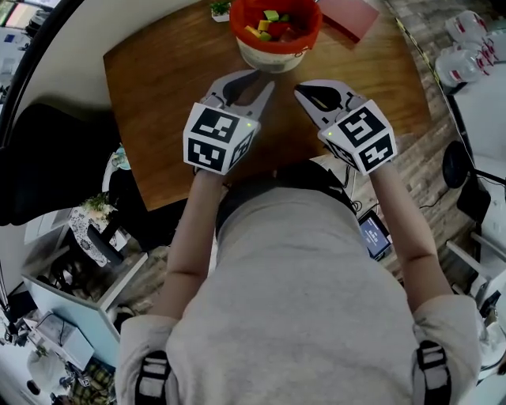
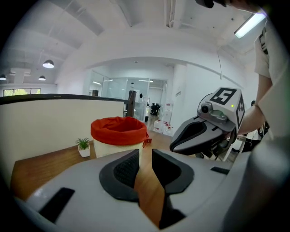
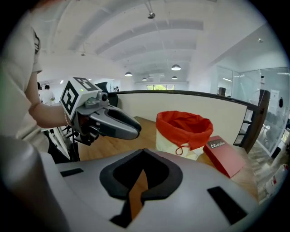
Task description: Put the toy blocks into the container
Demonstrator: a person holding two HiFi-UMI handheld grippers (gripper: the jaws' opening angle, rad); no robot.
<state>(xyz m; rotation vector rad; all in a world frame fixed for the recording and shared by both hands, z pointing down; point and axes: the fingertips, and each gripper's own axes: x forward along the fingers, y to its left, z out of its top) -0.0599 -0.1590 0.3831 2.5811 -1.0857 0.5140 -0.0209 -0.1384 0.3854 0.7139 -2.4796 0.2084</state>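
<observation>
The container (image 1: 275,28) is a cream bucket with a red liner, standing at the far edge of the wooden table (image 1: 158,95). Several colored toy blocks (image 1: 269,22) lie inside it. I see no block on the table. My left gripper (image 1: 253,81) hovers over the table just short of the bucket, its jaws a narrow gap apart with only tabletop between them (image 2: 146,156). My right gripper (image 1: 305,92) is beside it on the right, jaw tips together and empty (image 3: 143,152). The bucket (image 2: 118,136) (image 3: 183,131) stands ahead in both gripper views.
A red box (image 1: 348,16) (image 3: 226,156) lies to the right of the bucket. A small potted plant (image 1: 220,8) (image 2: 83,147) stands to its left. A black chair (image 1: 47,166) is off the table's left edge, and office clutter surrounds the table.
</observation>
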